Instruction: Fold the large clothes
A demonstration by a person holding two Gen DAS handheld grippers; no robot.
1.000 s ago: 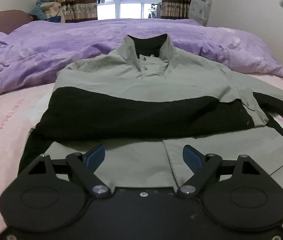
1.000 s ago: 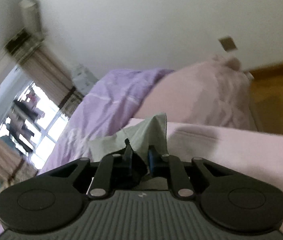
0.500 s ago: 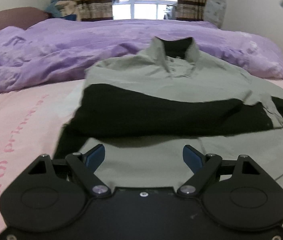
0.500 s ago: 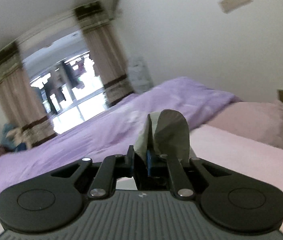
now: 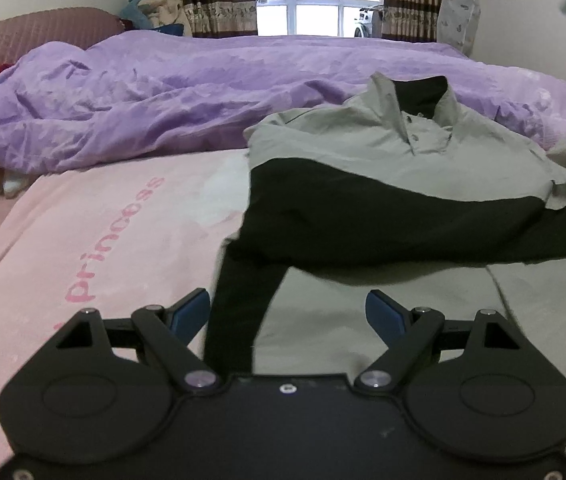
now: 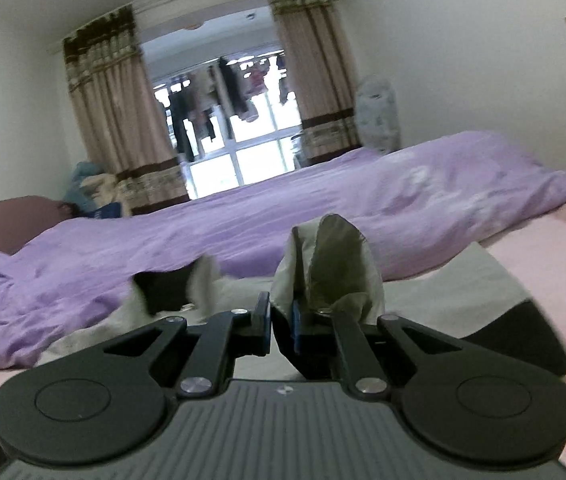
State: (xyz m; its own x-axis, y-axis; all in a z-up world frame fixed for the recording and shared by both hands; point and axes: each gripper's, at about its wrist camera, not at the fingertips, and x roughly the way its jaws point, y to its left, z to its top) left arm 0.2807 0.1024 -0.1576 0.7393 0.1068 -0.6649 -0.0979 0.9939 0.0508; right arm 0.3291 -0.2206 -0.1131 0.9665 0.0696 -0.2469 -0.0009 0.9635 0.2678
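A grey and black jacket (image 5: 383, 168) lies front-up on the pink sheet (image 5: 83, 240), collar toward the window, with one black sleeve folded across its chest. My left gripper (image 5: 289, 312) is open and empty, hovering over the jacket's lower left hem. My right gripper (image 6: 281, 320) is shut on a grey fold of the jacket's sleeve (image 6: 335, 264) and holds it raised above the bed. The jacket's collar (image 6: 171, 288) shows blurred in the right wrist view.
A crumpled purple duvet (image 5: 203, 92) lies behind the jacket. A maroon headboard (image 5: 35, 28) and a pile of clothes (image 5: 151, 4) are at the far left. A window with curtains (image 6: 219, 128) is at the back. A wall runs along the right.
My left gripper has moved left, so the jacket now sits right of centre. My right gripper has swung from facing the wall toward the window, carrying the sleeve over the jacket.
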